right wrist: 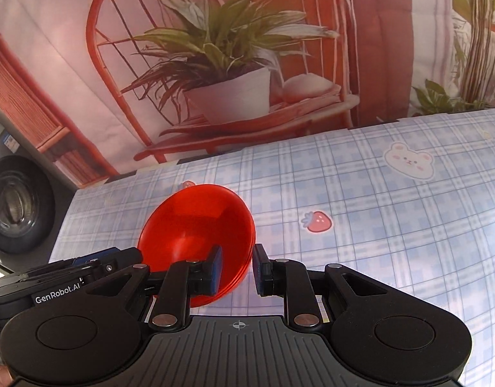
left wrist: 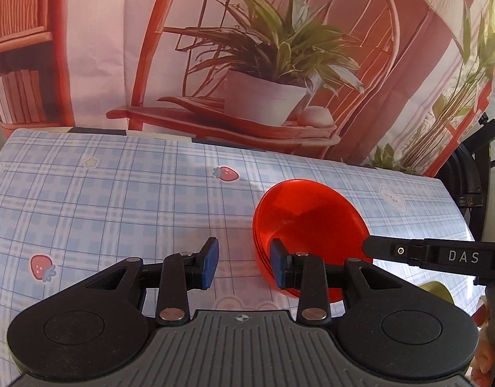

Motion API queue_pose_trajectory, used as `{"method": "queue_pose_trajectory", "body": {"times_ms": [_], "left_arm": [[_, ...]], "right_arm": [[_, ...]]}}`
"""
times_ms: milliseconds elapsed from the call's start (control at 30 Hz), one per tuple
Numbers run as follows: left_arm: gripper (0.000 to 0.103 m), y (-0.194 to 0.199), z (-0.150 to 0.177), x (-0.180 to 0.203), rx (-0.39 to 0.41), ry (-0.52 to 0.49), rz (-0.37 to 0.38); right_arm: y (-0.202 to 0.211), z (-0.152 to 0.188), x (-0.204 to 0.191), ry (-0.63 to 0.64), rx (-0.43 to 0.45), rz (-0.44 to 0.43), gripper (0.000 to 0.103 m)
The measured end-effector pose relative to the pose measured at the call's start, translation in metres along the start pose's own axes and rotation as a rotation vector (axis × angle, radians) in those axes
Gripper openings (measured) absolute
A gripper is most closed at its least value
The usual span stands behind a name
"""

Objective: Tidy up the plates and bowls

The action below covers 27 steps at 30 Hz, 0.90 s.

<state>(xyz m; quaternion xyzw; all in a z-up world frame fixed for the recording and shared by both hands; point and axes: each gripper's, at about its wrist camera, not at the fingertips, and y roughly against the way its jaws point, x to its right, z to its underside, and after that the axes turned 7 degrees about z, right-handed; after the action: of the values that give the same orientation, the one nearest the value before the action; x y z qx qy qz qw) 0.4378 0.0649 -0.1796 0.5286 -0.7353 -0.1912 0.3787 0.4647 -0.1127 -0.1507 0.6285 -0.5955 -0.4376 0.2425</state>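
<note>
A stack of red translucent bowls (left wrist: pixel 308 222) (right wrist: pixel 195 225) hangs tilted just above the blue plaid tablecloth. My right gripper (right wrist: pixel 237 269) is shut on its right rim, one pad inside the bowl and one outside. In the left wrist view the right gripper (left wrist: pixel 368 245) reaches in from the right onto that rim. My left gripper (left wrist: pixel 244 264) stands open with only tablecloth between its blue pads; its right pad overlaps the stack's left rim. In the right wrist view the left gripper (right wrist: pixel 118 258) sits at the stack's left side.
The table (left wrist: pixel 118 193) (right wrist: pixel 392 225) carries a plaid cloth with strawberries and bears. A printed backdrop of a chair and plant (left wrist: pixel 266 74) hangs behind its far edge. A washing machine (right wrist: pixel 15 213) stands off the left; a black stand (left wrist: pixel 470 187) and an olive object (left wrist: pixel 437 290) are on the right.
</note>
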Motion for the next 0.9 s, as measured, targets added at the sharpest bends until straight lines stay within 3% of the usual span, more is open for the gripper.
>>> {"method": "queue_pose_trajectory", "body": {"times_ms": [300,433,800,900], "left_arm": [[0.035,-0.022,0.004,-0.007,-0.013,0.031,0.039],[0.014,-0.02,0.007,-0.004,0.003,0.03,0.061],[0.014,0.015,0.011,0.012,0.01,-0.023,0.012],[0.013,0.03,0.011,0.021,0.027,-0.047,0.033]], "right_arm": [[-0.027,-0.004,-0.003,-0.01,-0.049,0.041,0.023],[-0.027,0.001,-0.001,-0.02,-0.051,0.035,0.014],[0.005,0.012,0.002,-0.04,-0.008,-0.007,0.009],[0.02,0.015,0.004,-0.039,0.014,-0.047,0.004]]}}
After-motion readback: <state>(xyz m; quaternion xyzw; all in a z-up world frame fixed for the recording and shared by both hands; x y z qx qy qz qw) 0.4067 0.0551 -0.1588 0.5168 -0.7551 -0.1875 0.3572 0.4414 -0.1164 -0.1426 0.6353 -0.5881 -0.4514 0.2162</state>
